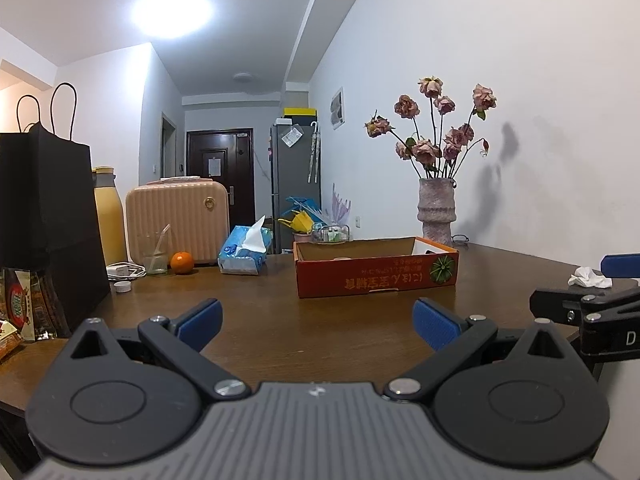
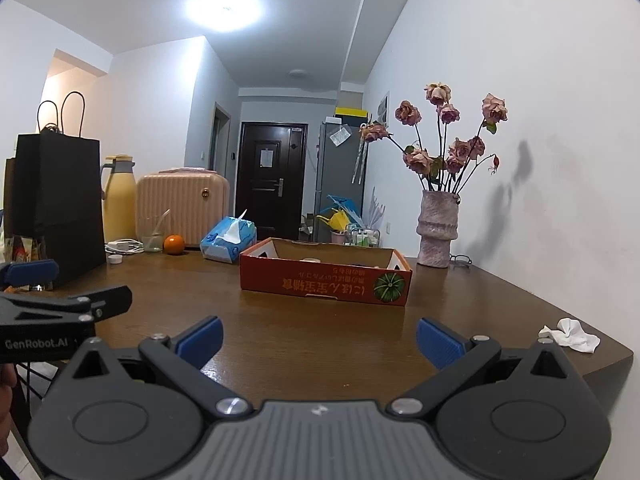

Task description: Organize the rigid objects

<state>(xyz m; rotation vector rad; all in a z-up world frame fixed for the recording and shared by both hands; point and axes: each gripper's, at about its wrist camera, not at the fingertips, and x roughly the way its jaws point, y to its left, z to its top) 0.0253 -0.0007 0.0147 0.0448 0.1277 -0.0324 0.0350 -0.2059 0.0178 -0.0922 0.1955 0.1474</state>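
Two low cameras, side by side, looking across one table

Each camera sits just behind its own gripper and looks forward, low over the brown table (image 1: 328,332), toward the far door (image 1: 220,168). The left gripper (image 1: 318,322) fills the bottom of the left view, and the right gripper (image 2: 320,338) fills the bottom of the right view. Each view also catches the other gripper at its edge, so the two are close together. Both see the red box (image 2: 324,284) in the middle, the flower vase (image 2: 438,230) by the wall, and the black bag (image 1: 48,216) at the left.
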